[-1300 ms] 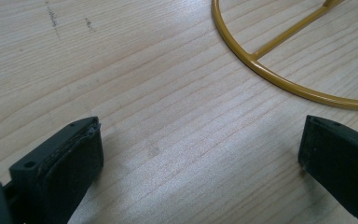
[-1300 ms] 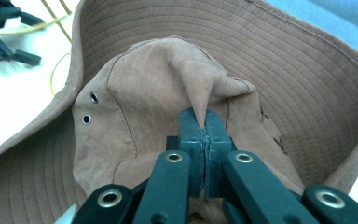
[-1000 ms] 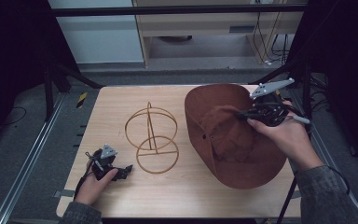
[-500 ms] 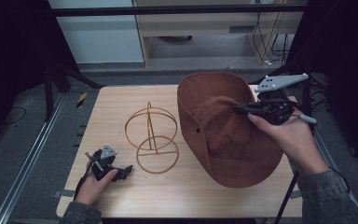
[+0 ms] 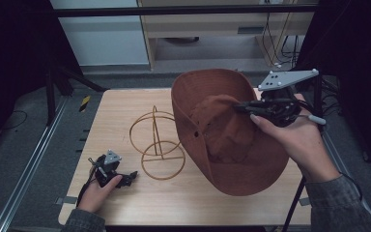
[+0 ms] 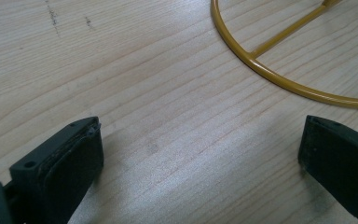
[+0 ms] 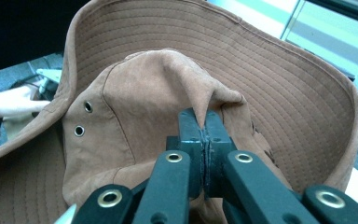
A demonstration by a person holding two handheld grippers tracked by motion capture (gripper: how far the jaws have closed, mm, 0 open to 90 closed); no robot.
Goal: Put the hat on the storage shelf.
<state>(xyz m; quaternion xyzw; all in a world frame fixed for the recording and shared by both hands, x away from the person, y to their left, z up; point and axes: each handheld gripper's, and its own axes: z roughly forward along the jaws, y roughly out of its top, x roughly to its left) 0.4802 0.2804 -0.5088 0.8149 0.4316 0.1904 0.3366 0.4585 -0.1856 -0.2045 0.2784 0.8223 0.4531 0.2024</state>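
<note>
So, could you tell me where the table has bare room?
Bare wood lies left of the wire stand, up to the table edge, and along the front between left gripper and hat. The right half is crowded by the hat and right gripper.

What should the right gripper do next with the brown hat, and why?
Probably carry the brown hat leftward over the gold wire stand. The right gripper is pinching the crown fabric, the hat is tilted up, and the stand sits bare beside it.

The brown hat point(image 5: 232, 140) hung tilted above the tabletop's right half, crown pinched into a peak, stitched brim spread wide, two metal eyelets on the crown's side. The gold wire stand point(image 5: 158, 145) stood upright mid-table, just left of it.
</note>
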